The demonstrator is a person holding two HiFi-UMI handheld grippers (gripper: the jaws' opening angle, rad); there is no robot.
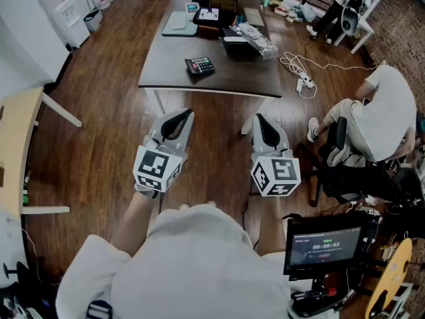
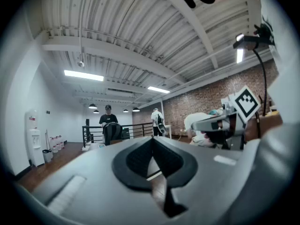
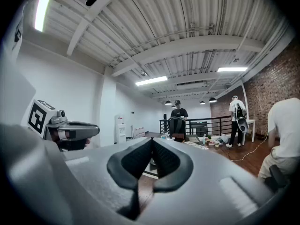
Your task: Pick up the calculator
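Note:
The calculator [image 1: 199,66], black with coloured keys, lies near the front edge of a dark table [image 1: 172,75] at the far side of the head view. My left gripper [image 1: 184,113] and right gripper [image 1: 259,118] are held level side by side over the wooden floor, well short of the table and apart from the calculator. Both are shut with nothing between the jaws. The left gripper view shows its jaws [image 2: 152,139] meeting at the tip, and the right gripper view shows its jaws [image 3: 151,139] closed the same way. Neither gripper view shows the calculator.
Further back on the table lie a grey tablet [image 1: 178,22], black boxes [image 1: 234,44] and clutter. A power strip with white cable [image 1: 302,80] lies on the floor at right, near a seated person [image 1: 382,115]. A monitor [image 1: 325,246] stands at lower right, a pale table [image 1: 16,145] at left.

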